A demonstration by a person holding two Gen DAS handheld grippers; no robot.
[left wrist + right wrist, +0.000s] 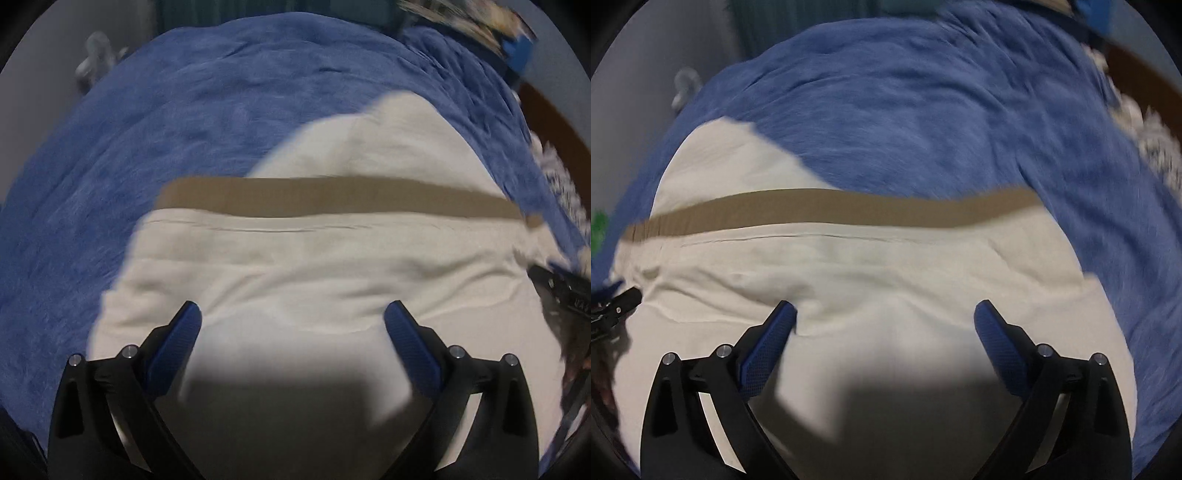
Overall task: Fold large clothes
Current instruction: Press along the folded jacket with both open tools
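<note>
**Both grippers wide over the cream garment on the blue bed cover**

Nearest to me, left wrist view: my left gripper [293, 317] stands wide, blue pads [177, 347] well apart, nothing between them. A dark shadow falls on the cloth right under the jaws. Right wrist view: my right gripper [885, 317] is just as wide, pads [1001, 343] apart and holding nothing.

Under both lies the cream garment [295, 266], spread flat with soft wrinkles and a long seam line running across. It fills the near half of each view, so both grippers hover over it, pointing forward and down at the fabric. Whether the fingertips touch the cloth I cannot tell; the frames are blurred.

Just beyond the seam a tan band [332, 197] crosses the garment from side to side [831, 208]. Past the band a further cream part [399, 136] tapers away; in the right view it shows at far left [720, 162].

At the right edge of the left view a black piece of the other gripper [561, 291] pokes in; the right view shows a matching black piece at its left edge [617, 306]. So the two sit side by side, near each other.

All of it rests on a blue fleecy bed cover [184, 129], rumpled, reaching far back [942, 122]. Farther off: a pale blurred object [96, 55] at the left, a white patterned cloth [565, 184] at the right edge, and a brown surface [1145, 77] beyond.
</note>
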